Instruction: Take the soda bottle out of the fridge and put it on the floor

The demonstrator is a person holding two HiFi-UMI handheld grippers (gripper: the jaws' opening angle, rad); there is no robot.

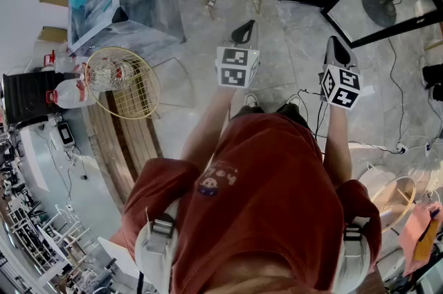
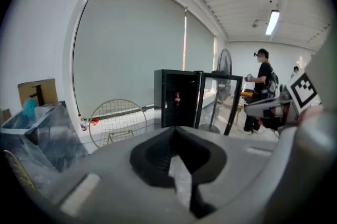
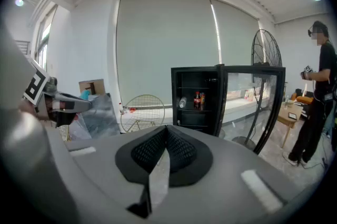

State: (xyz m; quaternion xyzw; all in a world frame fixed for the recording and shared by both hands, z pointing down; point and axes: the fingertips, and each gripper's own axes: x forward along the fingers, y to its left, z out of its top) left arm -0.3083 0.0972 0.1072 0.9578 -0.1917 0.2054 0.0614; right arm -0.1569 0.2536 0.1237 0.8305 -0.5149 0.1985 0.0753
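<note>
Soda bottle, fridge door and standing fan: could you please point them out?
soda bottle (image 3: 197, 100), right gripper view, dark body
fridge door (image 3: 250, 107), right gripper view, glass pane
standing fan (image 3: 266, 49), right gripper view, wire cage

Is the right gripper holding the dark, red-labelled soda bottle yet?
No, the right gripper has its jaws shut on nothing, and the soda bottle stands inside the black glass-door fridge.

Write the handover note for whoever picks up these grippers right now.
Left gripper: shut, empty.
Right gripper: shut, empty.
Both held out in front, well short of the fridge.
Fridge door stands open; soda bottle upright on a shelf inside, beside other drinks.
Done: door open.
To do: walk up, grip the bottle, take it out, set it on the floor.
</note>
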